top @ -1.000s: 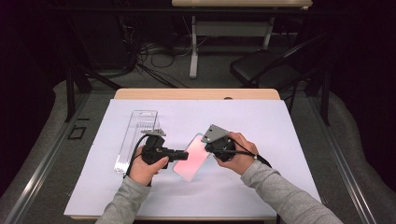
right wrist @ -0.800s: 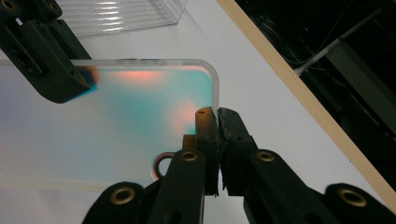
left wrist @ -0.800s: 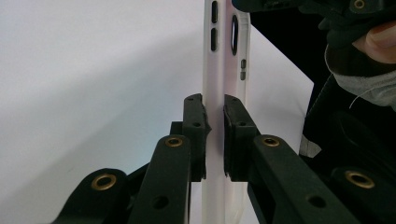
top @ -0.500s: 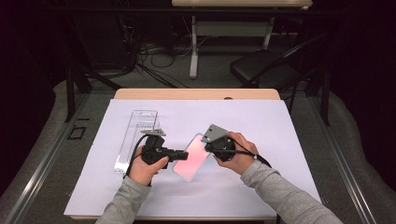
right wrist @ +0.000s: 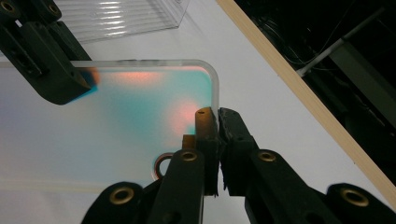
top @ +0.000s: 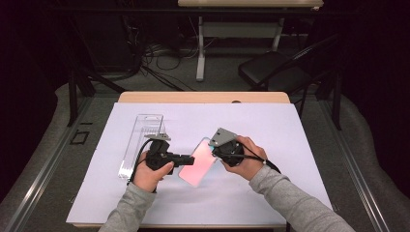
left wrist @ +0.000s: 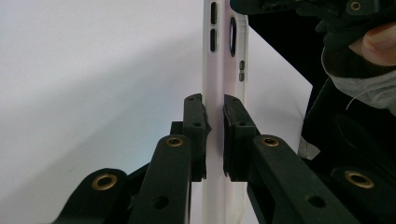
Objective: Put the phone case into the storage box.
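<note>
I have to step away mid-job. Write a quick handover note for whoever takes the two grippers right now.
Left gripper: shut on the phone case, clamping its side edge.
Right gripper: shut on the case's opposite edge, near a rounded corner.
The case hangs between both grippers above the white sheet; the clear plastic package lies flat beside the left hand.
Done: case is out of the package and gripped on both sides.
Left: likely set it down; keep both grips until then.

The person is wearing grey sleeves [top: 285, 193]. Each hand is gripping a black tool: the left gripper [top: 189, 160] is trailing a black cable, and the right gripper [top: 215, 149] is carrying a grey three-cornered plate on top. Up close, brass-ringed screws are dotting the black jaw arms, and a loose thread is hanging off the grey cuff.
</note>
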Tool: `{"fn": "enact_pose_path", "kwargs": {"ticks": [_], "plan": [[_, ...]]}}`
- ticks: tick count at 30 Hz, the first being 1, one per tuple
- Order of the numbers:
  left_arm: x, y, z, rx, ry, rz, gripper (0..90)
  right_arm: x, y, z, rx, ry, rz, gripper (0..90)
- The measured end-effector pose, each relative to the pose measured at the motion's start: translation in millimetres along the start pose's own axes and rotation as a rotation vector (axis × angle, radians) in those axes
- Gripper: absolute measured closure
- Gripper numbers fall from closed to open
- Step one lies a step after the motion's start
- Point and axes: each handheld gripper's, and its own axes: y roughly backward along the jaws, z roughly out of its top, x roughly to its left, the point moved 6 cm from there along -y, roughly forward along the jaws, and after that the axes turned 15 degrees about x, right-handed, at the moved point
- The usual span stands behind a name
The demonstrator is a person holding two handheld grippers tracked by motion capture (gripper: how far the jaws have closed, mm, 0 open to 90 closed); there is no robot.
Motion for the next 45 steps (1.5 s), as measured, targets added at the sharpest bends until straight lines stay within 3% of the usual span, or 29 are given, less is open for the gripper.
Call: {"fn": "enact_pose_path", "kwargs": {"ticks": [12, 20, 24, 26, 31, 38, 41, 45], "plan": [[1.4, 1.1, 0.4, -0.007, -0.002, 0.012, 82.5, -0.1, 2.7, 3.1, -0.028, 0.003, 0.021, 70.8], [3.3, 3.9, 0.2, -0.022, 0.005, 0.028, 82.5, -6.4, 7.0, 6.0, -0.075, 0.011, -0.024, 56.0], [4.1, 7.3, 0.6, -0.038, 0.004, 0.034, 82.5, -9.8, 10.3, 5.2, -0.082, 0.008, -0.055, 55.0], [4.5, 9.2, 0.9, -0.049, 0.007, 0.037, 82.5, -11.4, 11.3, 4.0, -0.065, 0.008, -0.075, 59.5], [5.4, 13.7, 1.3, -0.069, 0.007, 0.051, 82.5, -13.1, 16.6, 2.2, -0.069, -0.031, -0.042, 64.1], [5.3, 19.5, 2.0, -0.094, 0.005, 0.064, 82.5, -13.5, 22.7, 0.0, -0.089, -0.043, -0.028, 61.3], [5.1, 23.2, 2.4, -0.109, 0.004, 0.067, 82.5, -13.4, 24.0, -0.9, -0.104, -0.048, -0.011, 57.6], [5.1, 28.7, 2.5, -0.128, 0.0, 0.074, 82.5, -15.8, 26.5, -2.4, -0.14, -0.047, -0.024, 51.5]]}}
